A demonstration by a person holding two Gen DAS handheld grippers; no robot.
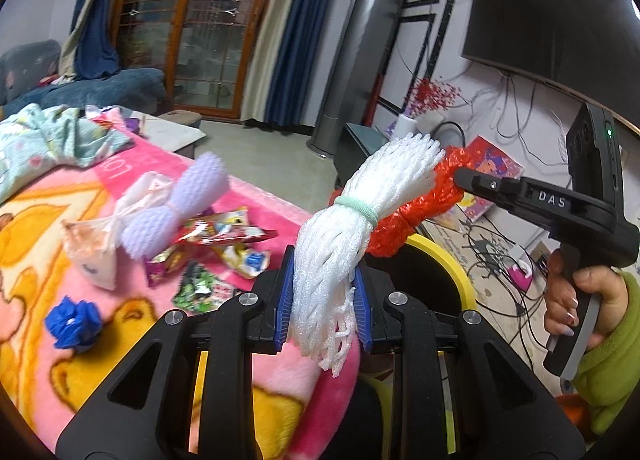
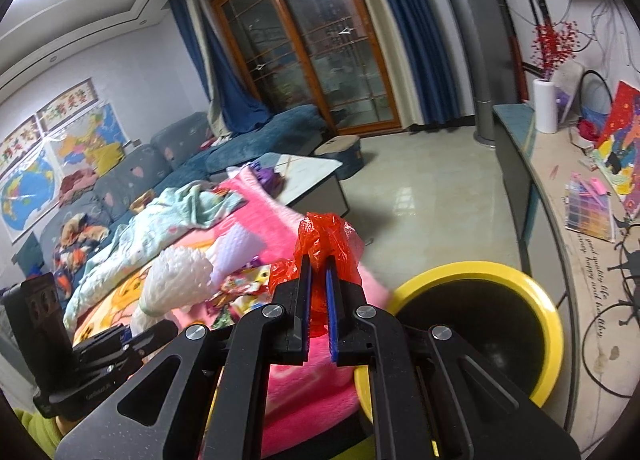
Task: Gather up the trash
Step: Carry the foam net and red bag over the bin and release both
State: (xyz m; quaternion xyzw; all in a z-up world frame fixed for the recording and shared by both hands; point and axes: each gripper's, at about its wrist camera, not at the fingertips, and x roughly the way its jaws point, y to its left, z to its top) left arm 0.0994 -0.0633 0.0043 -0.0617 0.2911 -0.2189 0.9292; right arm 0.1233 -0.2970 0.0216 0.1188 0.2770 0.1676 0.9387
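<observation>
White foam netting [image 1: 352,220], bundled by a pale green band [image 1: 358,209], sits pinched between the blue pads [image 1: 282,304] of our left gripper [image 1: 322,306], its frayed end hanging below the jaws and its upper end fanning out above them. Our right gripper [image 2: 319,300] has its jaws pressed onto a crumpled red plastic bag [image 2: 326,244], which bulges above the fingertips; in the left wrist view that red bag [image 1: 404,216] lies just behind the white netting, with the right tool's black tip touching it. Both pieces hang near the round bin with a yellow rim [image 2: 554,324] and a dark inside, which stands beside the edge of the pink blanket [image 1: 36,228]. We hold the red bag up to the left of the bin's opening in the right wrist view, over the blanket's edge. More trash lies on the blanket: a lilac foam net [image 1: 176,208] tied at the middle, a clear plastic bag [image 1: 94,244] touching it, several colourful snack wrappers [image 1: 224,240] just beside them, and a crumpled blue scrap [image 1: 74,322] apart from the rest. A pale printed cloth [image 1: 44,144] is heaped at the blanket's far end.
</observation>
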